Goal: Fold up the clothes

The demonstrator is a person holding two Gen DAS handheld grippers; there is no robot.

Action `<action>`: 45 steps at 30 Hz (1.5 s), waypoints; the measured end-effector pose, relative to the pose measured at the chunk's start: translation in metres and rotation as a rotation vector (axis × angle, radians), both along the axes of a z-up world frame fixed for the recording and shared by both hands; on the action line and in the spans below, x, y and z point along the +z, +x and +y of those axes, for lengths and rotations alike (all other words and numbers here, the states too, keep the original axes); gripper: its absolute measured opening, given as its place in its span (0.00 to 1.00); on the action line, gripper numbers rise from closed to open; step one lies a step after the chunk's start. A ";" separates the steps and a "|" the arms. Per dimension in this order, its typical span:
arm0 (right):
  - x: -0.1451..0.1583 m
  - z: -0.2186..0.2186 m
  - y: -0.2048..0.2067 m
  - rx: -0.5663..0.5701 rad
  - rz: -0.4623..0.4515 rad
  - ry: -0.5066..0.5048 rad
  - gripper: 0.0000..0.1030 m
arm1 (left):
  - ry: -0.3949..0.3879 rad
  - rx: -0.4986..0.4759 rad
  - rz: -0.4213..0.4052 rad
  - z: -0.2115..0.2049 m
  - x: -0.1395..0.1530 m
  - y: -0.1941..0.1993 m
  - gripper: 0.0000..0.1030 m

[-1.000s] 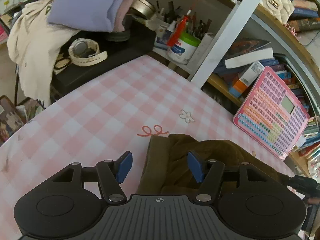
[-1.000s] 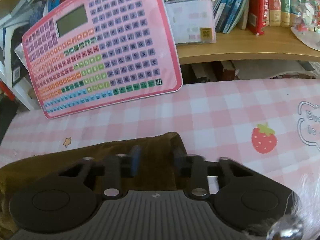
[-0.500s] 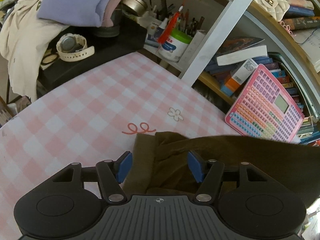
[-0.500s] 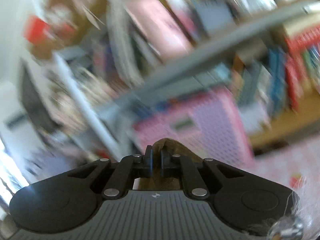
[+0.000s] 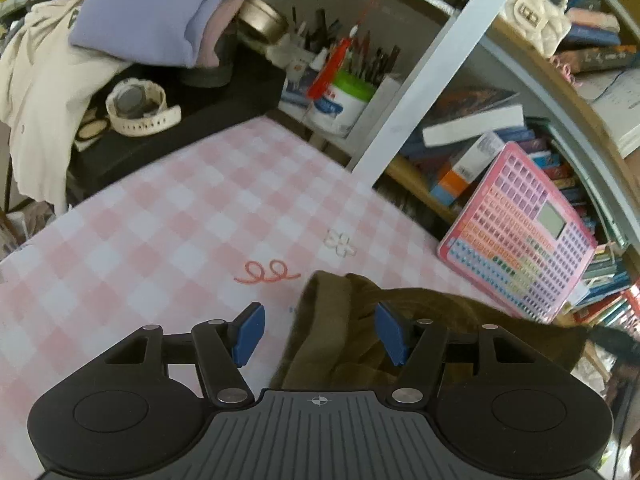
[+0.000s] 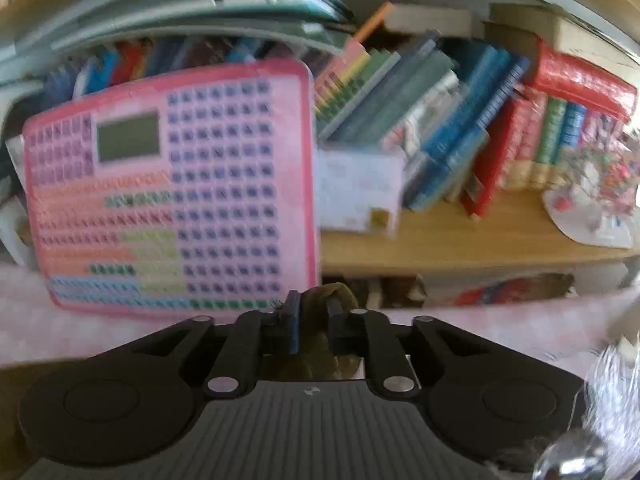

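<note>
A brown garment (image 5: pixel 460 320) lies bunched on the pink checked table (image 5: pixel 160 220). My left gripper (image 5: pixel 320 332) hovers over the garment's left edge, open, with blue pads (image 5: pixel 250 334) apart on either side of the hem and not touching it. In the right wrist view a fold of the brown garment (image 6: pixel 320 300) stands up between the fingers of my right gripper (image 6: pixel 314 312). Those jaws are opening, and the cloth still fills the narrow gap and touches both pads. That view is blurred by motion.
A pink toy keyboard (image 5: pixel 520 232) leans on the bookshelf behind the garment. Books (image 6: pixel 460 120) fill the wooden shelf. At the back left, a black stand (image 5: pixel 200 120) holds a watch (image 5: pixel 140 108), a pen cup (image 5: pixel 340 100) and folded lavender clothes (image 5: pixel 160 4).
My right gripper closed on the garment's corner, swung it up and leftward, then came back to face the shelf with its jaws wider. The garment's right side rose, then sank. The left gripper stayed put.
</note>
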State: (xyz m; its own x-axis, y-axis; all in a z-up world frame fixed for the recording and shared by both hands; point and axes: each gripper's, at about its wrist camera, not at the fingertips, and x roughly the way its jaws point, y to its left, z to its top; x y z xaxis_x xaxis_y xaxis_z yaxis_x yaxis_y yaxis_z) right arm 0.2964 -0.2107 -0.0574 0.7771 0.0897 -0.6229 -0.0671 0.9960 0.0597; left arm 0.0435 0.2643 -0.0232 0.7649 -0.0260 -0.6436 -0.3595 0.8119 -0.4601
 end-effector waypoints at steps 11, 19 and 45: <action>-0.033 -0.053 -0.065 -0.086 0.116 0.120 0.50 | -0.016 0.012 0.018 0.008 -0.011 0.023 0.60; -0.068 -0.031 -0.067 -0.108 0.239 0.135 0.19 | -0.020 -0.041 0.000 -0.008 -0.007 0.033 0.60; -0.027 -0.056 -0.158 -0.089 0.165 0.064 0.34 | -0.036 -0.006 0.041 -0.002 -0.012 0.062 0.60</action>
